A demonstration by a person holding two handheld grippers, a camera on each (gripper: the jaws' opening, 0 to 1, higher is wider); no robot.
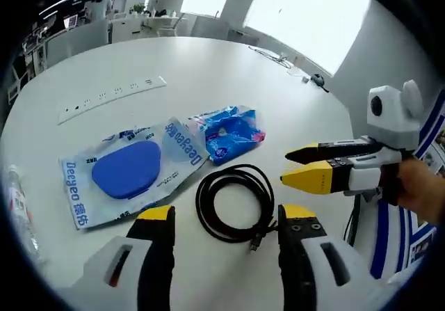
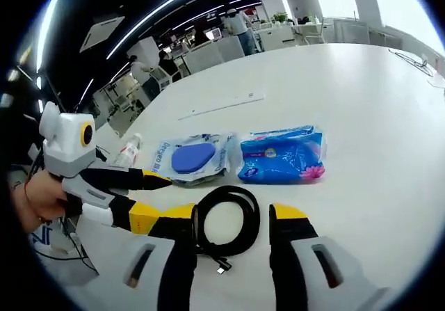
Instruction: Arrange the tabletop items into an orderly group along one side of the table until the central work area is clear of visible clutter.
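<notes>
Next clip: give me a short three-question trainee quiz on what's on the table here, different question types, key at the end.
1. True or false: the black cable lies in a coil.
2. Which item lies between the clear packet with the blue oval pad and the black cable's far side? A) blue tissue pack B) mug C) stapler
3. Fill in: the left gripper and right gripper both have their jaws ____.

Key: 1 true; 2 A; 3 open

Black coiled cable (image 1: 234,204); blue tissue pack (image 1: 231,133); clear pouch (image 1: 128,172), blue oval inside; white table (image 1: 208,67); yellow-tipped left gripper (image 1: 226,217)
</notes>
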